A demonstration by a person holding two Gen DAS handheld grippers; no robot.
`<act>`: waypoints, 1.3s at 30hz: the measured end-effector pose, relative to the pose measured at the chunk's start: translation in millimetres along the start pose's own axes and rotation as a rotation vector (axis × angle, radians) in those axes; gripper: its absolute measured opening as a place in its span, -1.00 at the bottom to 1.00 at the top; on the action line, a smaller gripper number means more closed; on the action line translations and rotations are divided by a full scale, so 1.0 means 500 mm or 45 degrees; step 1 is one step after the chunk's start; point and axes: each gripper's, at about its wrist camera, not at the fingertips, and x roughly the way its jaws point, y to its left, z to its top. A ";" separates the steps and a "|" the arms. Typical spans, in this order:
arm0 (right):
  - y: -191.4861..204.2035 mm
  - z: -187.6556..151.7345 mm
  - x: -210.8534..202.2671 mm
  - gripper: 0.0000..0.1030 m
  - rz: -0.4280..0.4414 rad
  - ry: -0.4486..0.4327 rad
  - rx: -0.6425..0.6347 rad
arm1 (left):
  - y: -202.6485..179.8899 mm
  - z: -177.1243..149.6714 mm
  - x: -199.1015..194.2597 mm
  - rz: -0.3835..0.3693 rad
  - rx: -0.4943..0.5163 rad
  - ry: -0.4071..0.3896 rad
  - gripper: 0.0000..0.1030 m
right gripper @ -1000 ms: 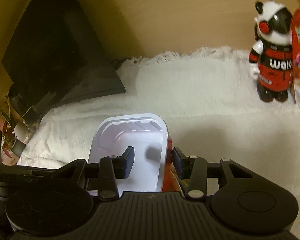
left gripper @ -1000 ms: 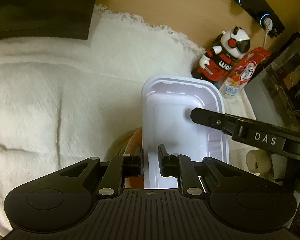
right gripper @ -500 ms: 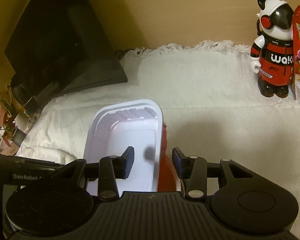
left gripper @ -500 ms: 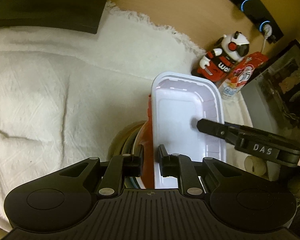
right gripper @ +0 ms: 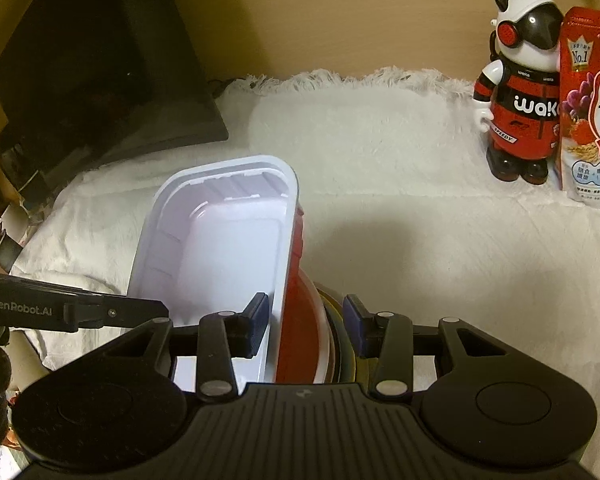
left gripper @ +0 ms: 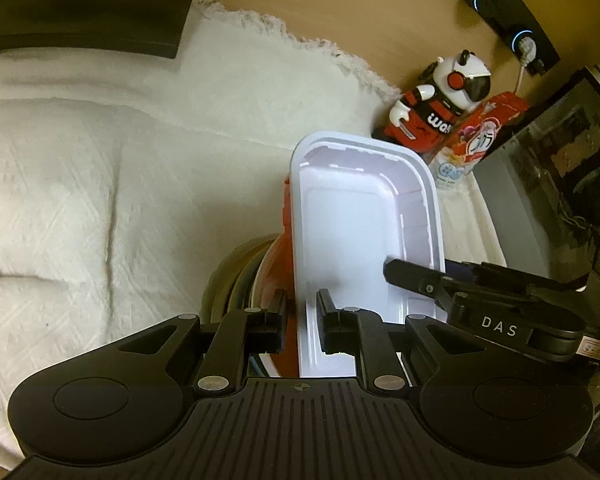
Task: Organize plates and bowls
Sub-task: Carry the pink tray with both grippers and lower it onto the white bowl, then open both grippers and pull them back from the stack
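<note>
A white rectangular tray (left gripper: pixel 356 216) with a red underside sits on a stack of round dishes, a red-and-white bowl (left gripper: pixel 272 276) on top. My left gripper (left gripper: pixel 302 312) is shut on the tray's near left wall. My right gripper (right gripper: pixel 306 318) straddles the tray's right wall (right gripper: pixel 288 248) and the red bowl rim (right gripper: pixel 304 320), jaws open around them. In the right wrist view the left gripper's finger (right gripper: pixel 112 312) reaches in from the left. In the left wrist view the right gripper's finger (left gripper: pixel 416 276) lies over the tray's right rim.
The stack stands on a white textured cloth (left gripper: pixel 80 200). A panda robot figure (right gripper: pixel 520 84) and a red cereal bag (right gripper: pixel 592 104) stand at the back right. A black monitor base (right gripper: pixel 100 80) is at the back left. A dark appliance (left gripper: pixel 560 168) stands right.
The tray has tilted and shifted, showing more of its red underside and the bowl stack below. Both grippers have stayed at the tray's walls.
</note>
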 end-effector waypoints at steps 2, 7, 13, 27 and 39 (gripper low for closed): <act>0.004 -0.002 -0.002 -0.20 -0.019 -0.005 -0.011 | 0.002 -0.003 -0.002 0.002 -0.004 -0.001 -0.68; 0.016 -0.011 -0.025 -0.20 -0.052 -0.047 0.002 | 0.000 -0.016 -0.031 0.005 0.013 -0.074 -0.68; 0.050 -0.041 -0.099 -0.20 -0.106 -0.187 0.038 | -0.015 -0.058 -0.090 -0.020 0.086 -0.254 -0.68; 0.128 -0.209 -0.195 -0.16 -0.180 -0.235 0.044 | -0.095 -0.301 -0.199 0.092 0.212 -0.554 -0.72; 0.117 -0.372 -0.267 -0.03 -0.164 -0.088 0.031 | -0.221 -0.457 -0.191 0.373 0.258 -0.430 -0.71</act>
